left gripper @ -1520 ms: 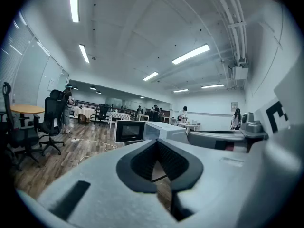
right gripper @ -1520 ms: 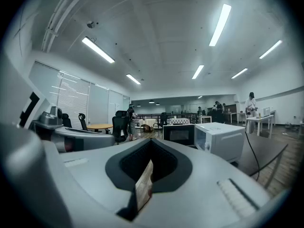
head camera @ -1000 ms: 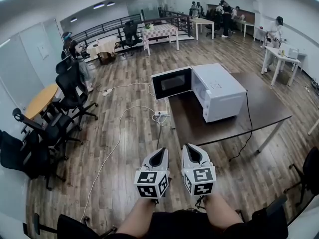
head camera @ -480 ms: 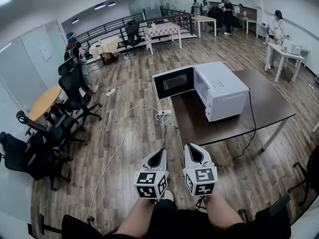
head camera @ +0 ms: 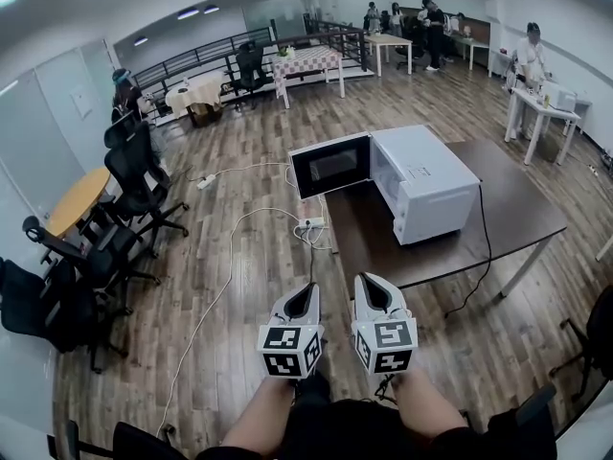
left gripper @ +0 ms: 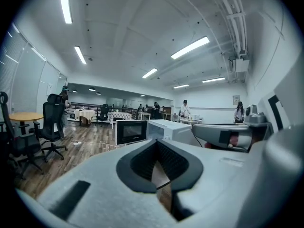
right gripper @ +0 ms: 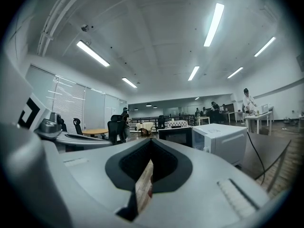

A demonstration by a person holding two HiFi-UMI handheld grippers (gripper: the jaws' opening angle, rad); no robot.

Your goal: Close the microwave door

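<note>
Microwave door (head camera: 330,164) stands swung wide open, well ahead of both grippers. The left gripper (head camera: 304,300) has its fingers (left gripper: 140,163) pressed together on nothing, and so does the right gripper (head camera: 368,295) just beside it. Both are above the wooden floor (head camera: 239,286). Beyond them, the white microwave (head camera: 431,180) sits on the dark worktop (head camera: 508,214).

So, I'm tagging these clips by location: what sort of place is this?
Probably an open-plan office or workshop: rolling office chairs, scattered work tables, strip ceiling lights, and a microwave, door open, on the nearest dark table.
</note>
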